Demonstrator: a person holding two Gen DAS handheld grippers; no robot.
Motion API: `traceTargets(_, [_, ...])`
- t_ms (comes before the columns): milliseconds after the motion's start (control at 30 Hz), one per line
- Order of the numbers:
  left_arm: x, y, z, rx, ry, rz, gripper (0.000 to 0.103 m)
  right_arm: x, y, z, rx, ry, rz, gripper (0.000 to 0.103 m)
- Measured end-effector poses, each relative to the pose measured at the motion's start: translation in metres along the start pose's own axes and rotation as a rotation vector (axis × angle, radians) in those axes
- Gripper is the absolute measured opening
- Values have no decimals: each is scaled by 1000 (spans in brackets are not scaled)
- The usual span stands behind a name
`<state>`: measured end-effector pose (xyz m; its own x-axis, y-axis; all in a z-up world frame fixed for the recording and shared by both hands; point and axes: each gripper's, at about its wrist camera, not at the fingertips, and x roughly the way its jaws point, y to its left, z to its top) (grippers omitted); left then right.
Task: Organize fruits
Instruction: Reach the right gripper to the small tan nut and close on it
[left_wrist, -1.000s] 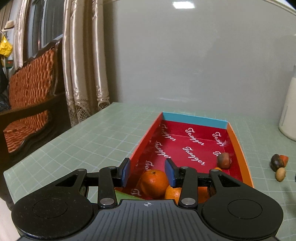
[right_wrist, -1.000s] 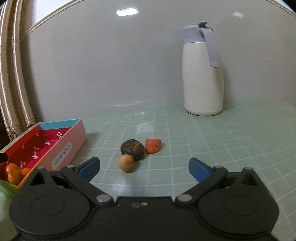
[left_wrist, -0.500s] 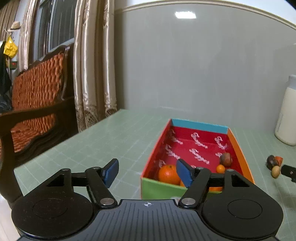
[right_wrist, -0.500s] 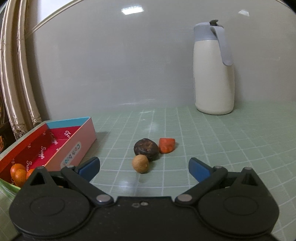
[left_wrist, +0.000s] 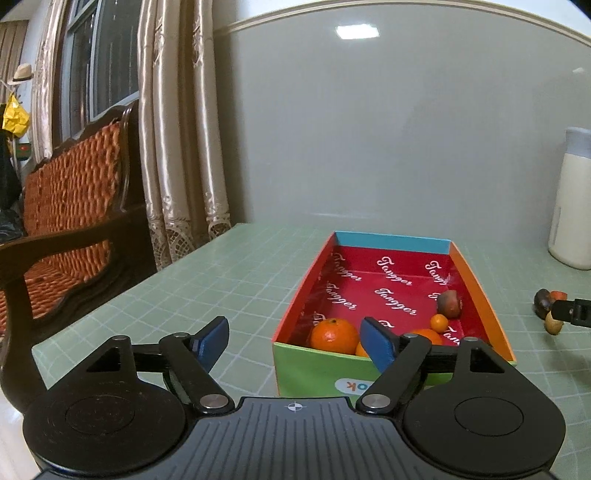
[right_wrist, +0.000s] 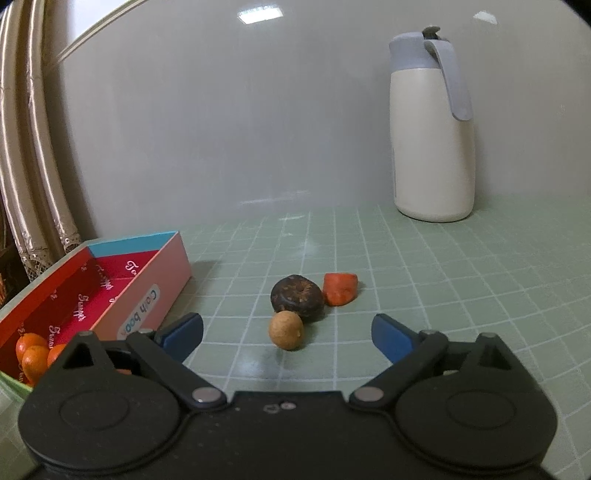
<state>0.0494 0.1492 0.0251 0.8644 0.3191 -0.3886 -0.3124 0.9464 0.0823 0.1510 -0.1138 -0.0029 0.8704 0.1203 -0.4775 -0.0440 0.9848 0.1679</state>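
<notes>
On my left, box (left_wrist: 391, 365) already holds oranges (left_wrist: 334, 336) and a dark fruit (left_wrist: 450, 303) | left tool (left_wrist: 295, 338) empty, opening | right: three fruits (right_wrist: 297, 297) left on worktop (right_wrist: 443, 280) | right tool (right_wrist: 287, 334) wide, closing, nothing pinched

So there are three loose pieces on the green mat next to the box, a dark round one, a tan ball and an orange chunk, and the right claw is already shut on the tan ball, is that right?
Not quite. The right wrist view shows the right claw holding nothing: its jaws are closing but remain wide apart, and the tan ball lies free on the green mat ahead of them. The rest holds: the dark round one and orange chunk sit beside the box.
</notes>
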Motion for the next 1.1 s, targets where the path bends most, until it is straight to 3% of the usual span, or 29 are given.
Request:
traceTargets(567, [0, 4, -3, 12, -3, 22, 83, 30, 9, 4, -35, 118, -15, 78])
traceTargets(767, [0, 4, -3, 11, -4, 21, 84, 40, 9, 6, -27, 153, -13, 61])
traceTargets(1000, [1, 4, -3, 13, -3, 20, 85, 43, 10, 8, -26, 152, -12, 58])
traceTargets(1100, [0, 3, -3, 13, -5, 19, 85, 43, 10, 8, -19, 150, -6, 48])
